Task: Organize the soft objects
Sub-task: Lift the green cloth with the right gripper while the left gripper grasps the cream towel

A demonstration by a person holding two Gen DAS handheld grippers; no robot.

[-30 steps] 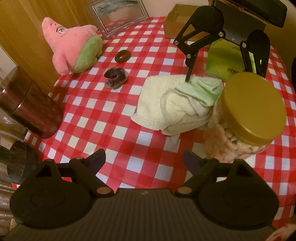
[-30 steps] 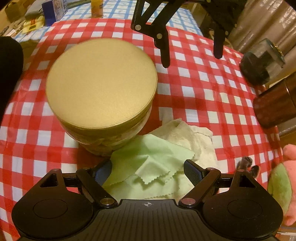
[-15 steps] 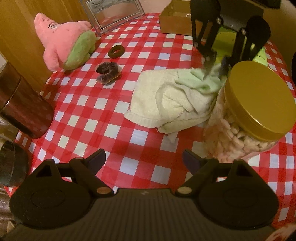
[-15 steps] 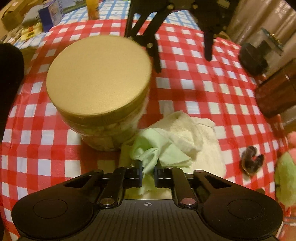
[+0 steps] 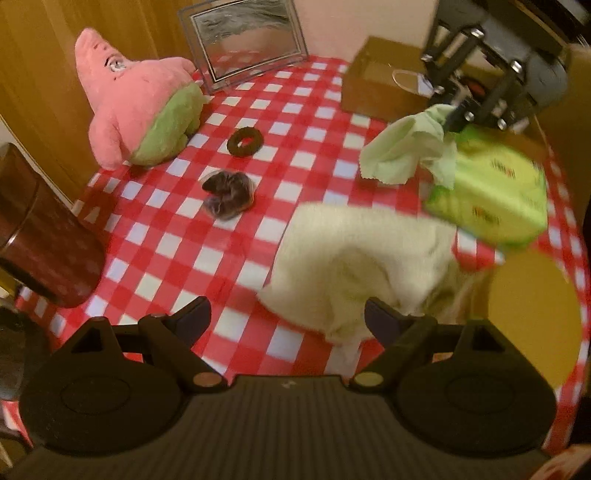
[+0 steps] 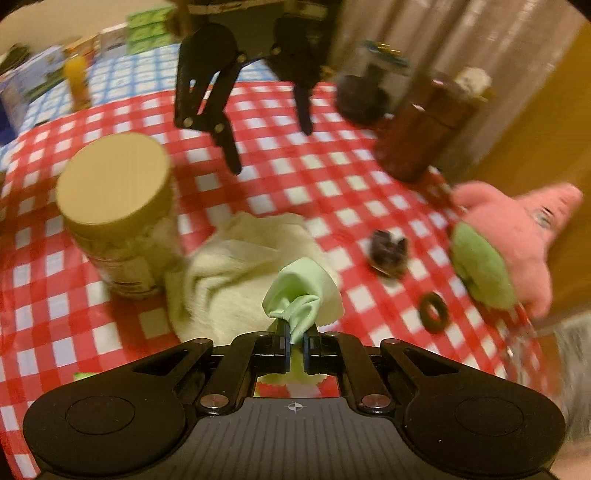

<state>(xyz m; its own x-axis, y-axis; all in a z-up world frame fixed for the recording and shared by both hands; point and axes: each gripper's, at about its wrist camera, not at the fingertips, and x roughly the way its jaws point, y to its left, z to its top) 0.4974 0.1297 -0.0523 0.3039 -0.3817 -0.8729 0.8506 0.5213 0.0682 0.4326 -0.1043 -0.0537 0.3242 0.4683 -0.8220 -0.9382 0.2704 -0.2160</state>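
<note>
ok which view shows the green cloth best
The left wrist view: the green cloth hangs free from the right tool, clear of the white towel. The right wrist view shows only a bunched fold at the shut tool, the rest hidden below.

No text is reading clearly anywhere. The soft yellow-green plastic packet (image 5: 491,192), lying at the far right of the table, is carrying small red printing in two spots, but motion blur is making the letters illegible. The clear plastic jar with the gold lid (image 6: 122,218) is showing a pale label low on its side, too smeared to read. The coloured boxes (image 6: 144,26) far behind are showing print too small to make out.
</note>
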